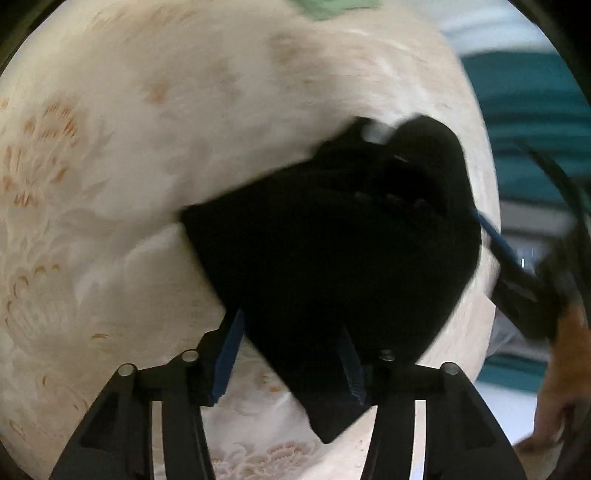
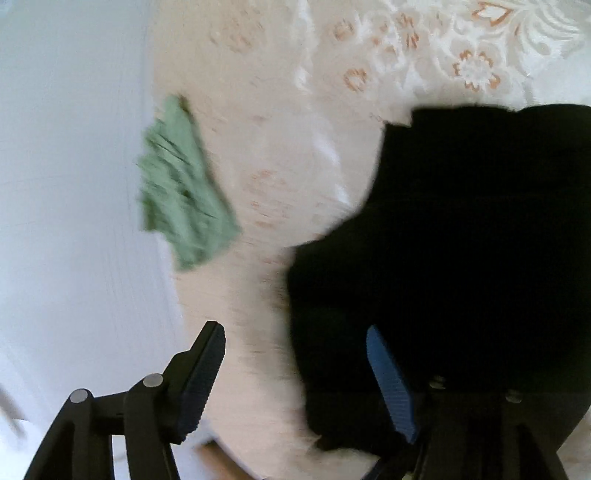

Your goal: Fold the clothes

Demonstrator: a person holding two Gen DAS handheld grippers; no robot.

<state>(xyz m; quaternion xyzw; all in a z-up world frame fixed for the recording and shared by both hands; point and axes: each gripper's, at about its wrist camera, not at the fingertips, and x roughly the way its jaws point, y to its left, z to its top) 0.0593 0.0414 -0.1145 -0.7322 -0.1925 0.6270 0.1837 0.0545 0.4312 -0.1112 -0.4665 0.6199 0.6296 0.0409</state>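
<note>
A black garment (image 1: 332, 240) lies bunched on a cream embroidered tablecloth (image 1: 110, 166). My left gripper (image 1: 288, 362) hangs over its near corner, jaws apart. The corner sits between them and covers the right finger, while the left pad stays clear of the cloth. In the right wrist view the same black garment (image 2: 461, 258) fills the right side. My right gripper (image 2: 295, 373) stands open, with the garment's edge lying against its right finger and the left finger over bare tablecloth (image 2: 277, 147). The right gripper (image 1: 517, 280) also shows at the table's right edge in the left wrist view.
A folded green cloth (image 2: 184, 184) lies at the table's edge, and the same green cloth (image 1: 328, 7) is just in sight at the far side. A person's hand (image 1: 561, 369) is at the right. Beyond the round table edge are a pale floor (image 2: 74, 184) and teal furnishings (image 1: 524, 110).
</note>
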